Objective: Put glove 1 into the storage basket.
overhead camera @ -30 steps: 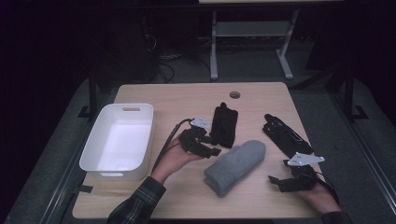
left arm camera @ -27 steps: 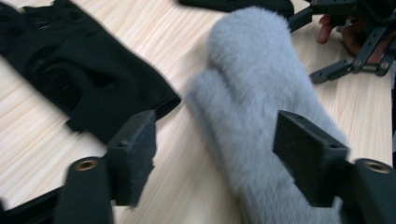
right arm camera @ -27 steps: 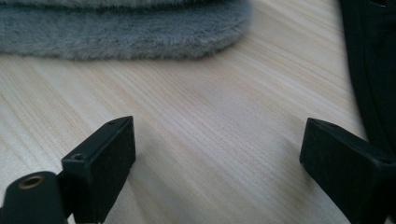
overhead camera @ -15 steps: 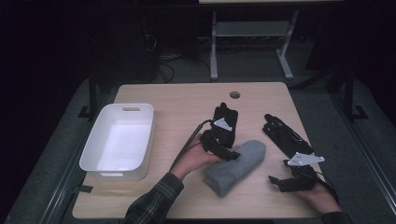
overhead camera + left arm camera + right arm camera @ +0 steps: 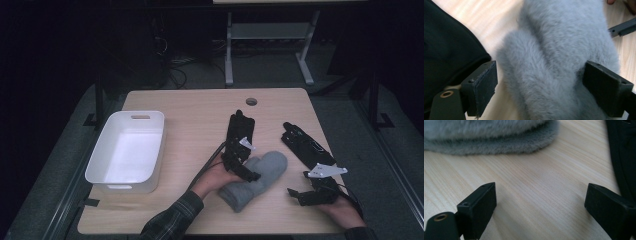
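Left tongs (image 5: 248, 170) spread wide, jaws just opened, straddling grey fuzzy mitten (image 5: 255, 179), pads off it. Mitten lies at 6 o'clock on surface (image 5: 190, 107). Right tongs (image 5: 295, 194) open, empty, at mitten's 3 o'clock.

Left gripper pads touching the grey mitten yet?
Cannot tell. In the left gripper view the left gripper, jaws just opened, straddles the grey mitten; fur hides any gap at the pads.

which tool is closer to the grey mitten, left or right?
Left. The left tool is over the grey mitten, its jaws having just opened wide to either side of it. The right tool sits open above bare table, the mitten's edge farther ahead.
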A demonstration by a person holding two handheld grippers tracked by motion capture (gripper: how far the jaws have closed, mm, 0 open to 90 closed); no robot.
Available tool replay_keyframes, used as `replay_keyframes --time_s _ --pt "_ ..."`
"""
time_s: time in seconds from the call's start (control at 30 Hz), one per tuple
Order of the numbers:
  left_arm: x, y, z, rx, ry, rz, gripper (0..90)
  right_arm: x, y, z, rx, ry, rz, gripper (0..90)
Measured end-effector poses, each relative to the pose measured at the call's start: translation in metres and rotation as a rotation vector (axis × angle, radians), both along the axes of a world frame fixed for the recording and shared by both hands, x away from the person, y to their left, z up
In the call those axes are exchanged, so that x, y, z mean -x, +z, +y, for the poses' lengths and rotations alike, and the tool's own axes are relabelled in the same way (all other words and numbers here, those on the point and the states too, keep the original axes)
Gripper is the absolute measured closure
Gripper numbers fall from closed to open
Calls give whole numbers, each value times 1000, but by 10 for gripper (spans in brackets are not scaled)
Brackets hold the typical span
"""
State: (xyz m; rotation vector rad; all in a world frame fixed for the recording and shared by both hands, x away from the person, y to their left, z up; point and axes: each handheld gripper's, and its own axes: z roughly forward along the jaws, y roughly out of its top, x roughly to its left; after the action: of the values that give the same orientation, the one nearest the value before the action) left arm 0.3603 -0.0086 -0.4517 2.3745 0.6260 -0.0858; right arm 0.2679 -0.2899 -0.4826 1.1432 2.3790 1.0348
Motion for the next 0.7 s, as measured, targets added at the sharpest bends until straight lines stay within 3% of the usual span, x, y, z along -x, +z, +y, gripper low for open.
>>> replay_keyframes --time_s 0.2,0.43,0.7 --pt "-2 -7 1 6 1 51 131 0 0 0 0 -1 1 102" --pt "-1 -8 1 9 -8 54 136 0 0 0 -1 -3 3 103" --pt "1 -7 -1 26 -72 89 340 0 0 0 -1 -3 3 102"
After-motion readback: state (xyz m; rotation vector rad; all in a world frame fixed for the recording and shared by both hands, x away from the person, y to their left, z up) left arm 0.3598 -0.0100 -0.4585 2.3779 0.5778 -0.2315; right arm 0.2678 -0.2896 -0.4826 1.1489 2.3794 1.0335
